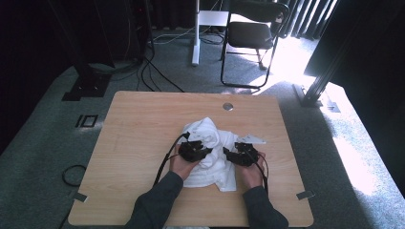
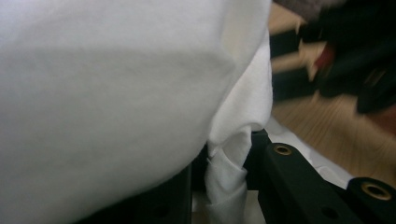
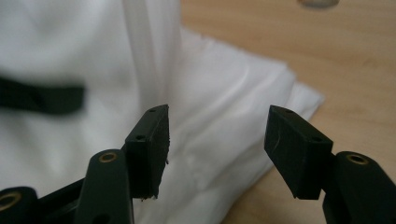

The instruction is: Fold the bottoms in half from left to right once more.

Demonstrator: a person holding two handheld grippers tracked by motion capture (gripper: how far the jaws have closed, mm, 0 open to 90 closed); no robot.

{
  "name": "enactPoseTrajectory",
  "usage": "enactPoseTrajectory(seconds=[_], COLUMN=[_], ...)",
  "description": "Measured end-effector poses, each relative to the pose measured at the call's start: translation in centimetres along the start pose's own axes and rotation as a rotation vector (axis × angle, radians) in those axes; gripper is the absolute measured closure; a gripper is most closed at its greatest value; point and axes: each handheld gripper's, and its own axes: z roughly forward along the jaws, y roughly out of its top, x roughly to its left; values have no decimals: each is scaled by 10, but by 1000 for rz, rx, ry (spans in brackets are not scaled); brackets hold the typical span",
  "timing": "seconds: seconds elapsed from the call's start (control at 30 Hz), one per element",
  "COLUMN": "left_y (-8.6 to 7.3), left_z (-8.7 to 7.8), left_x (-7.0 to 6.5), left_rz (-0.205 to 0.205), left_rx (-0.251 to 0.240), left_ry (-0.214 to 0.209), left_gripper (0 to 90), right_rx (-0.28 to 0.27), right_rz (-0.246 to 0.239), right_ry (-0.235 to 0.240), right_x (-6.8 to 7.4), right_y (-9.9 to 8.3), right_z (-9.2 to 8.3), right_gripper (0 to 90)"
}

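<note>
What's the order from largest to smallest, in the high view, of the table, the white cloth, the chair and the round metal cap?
1. table
2. chair, farther off, so unsure
3. white cloth
4. round metal cap

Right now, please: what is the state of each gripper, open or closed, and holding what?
Left gripper: closed on a pinched fold of the white cloth.
Right gripper: open, nothing between its jaws, just in front of the cloth.

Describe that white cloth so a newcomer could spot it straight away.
Start at the square light wooden table. On its near half, between the person's two hands, lies a crumpled white cotton garment, heaped rather than flat. It is the one soft, pale thing among the black tools.
</note>
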Motion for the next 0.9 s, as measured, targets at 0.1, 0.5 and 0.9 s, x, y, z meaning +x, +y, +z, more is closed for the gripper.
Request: enactPoseTrajectory(seconds=[0.1,0.5,0.9], left_y=[0,-1,12], left_z=[3,-12,-109], left_x=[0,-1,24], left_rz=[-3,14,-17], left_rx=[2,-22,-292], left_ry=[-2,-56,-27], left_gripper=[794,626,564], right_rx=[-71,-23,51], right_rz=[17,-74,-1], right_ry=[4,55,34], right_x=[-2,22,4], right_y=[16,63,50], right_z=[-10,21,40], right_gripper=[397,405,410])
